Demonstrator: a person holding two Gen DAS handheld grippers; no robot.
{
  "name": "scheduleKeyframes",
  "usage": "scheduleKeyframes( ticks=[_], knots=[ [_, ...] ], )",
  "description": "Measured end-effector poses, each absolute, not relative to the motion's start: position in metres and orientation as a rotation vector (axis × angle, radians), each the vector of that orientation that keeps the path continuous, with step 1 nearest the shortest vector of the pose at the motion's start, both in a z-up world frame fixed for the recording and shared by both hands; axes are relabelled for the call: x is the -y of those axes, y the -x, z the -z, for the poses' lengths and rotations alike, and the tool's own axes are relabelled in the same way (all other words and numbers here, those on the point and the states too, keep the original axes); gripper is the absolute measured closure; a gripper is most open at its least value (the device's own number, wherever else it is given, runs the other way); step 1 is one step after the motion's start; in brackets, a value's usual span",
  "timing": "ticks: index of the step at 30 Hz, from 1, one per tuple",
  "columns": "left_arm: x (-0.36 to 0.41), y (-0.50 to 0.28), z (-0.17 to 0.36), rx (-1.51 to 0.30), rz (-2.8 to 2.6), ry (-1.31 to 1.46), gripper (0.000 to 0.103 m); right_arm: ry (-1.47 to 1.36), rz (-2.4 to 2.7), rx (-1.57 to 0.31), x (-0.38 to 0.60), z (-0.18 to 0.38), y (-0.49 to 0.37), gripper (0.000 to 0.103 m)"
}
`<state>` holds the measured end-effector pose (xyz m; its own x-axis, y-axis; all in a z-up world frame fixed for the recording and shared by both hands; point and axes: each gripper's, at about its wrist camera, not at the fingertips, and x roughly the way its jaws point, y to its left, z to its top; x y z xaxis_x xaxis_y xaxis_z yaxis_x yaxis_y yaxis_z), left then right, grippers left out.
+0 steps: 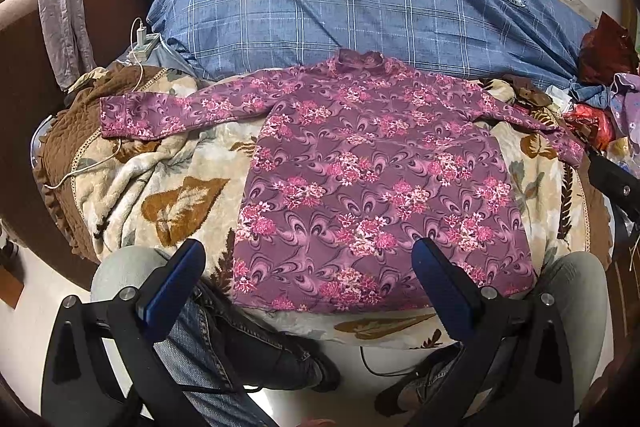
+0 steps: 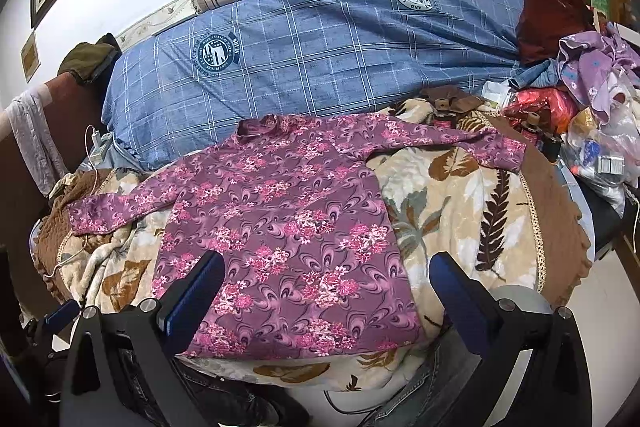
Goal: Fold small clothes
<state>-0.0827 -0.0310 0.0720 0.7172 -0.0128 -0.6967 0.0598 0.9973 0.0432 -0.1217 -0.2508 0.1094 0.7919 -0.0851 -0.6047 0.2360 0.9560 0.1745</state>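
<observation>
Both grippers – left (image 1: 308,259), right (image 2: 326,273) – hung wide open, empty, above shirt's (image 1: 380,179) near hem. Shirt lay flat on blanket (image 1: 168,187), sleeves spread. Best start: pinch a sleeve (image 2: 488,147) end, fold inward w/o dragging the body.

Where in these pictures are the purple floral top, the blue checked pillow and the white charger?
purple floral top (image 1: 376,187): left wrist view, middle of its body.
blue checked pillow (image 2: 320,55): right wrist view, centre of its cover.
white charger (image 1: 141,37): left wrist view, its plug body.
</observation>
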Motion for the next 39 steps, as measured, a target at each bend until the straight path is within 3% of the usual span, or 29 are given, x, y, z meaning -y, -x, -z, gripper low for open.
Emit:
scheduleKeyframes(
  ticks=[39],
  knots=[
    [0.0286, 0.0778, -0.0677, -0.787, 0.026, -0.066, 0.0, -0.276, 0.157, -0.666, 0.2443, -0.11, 0.1166, 0.0]
  ],
)
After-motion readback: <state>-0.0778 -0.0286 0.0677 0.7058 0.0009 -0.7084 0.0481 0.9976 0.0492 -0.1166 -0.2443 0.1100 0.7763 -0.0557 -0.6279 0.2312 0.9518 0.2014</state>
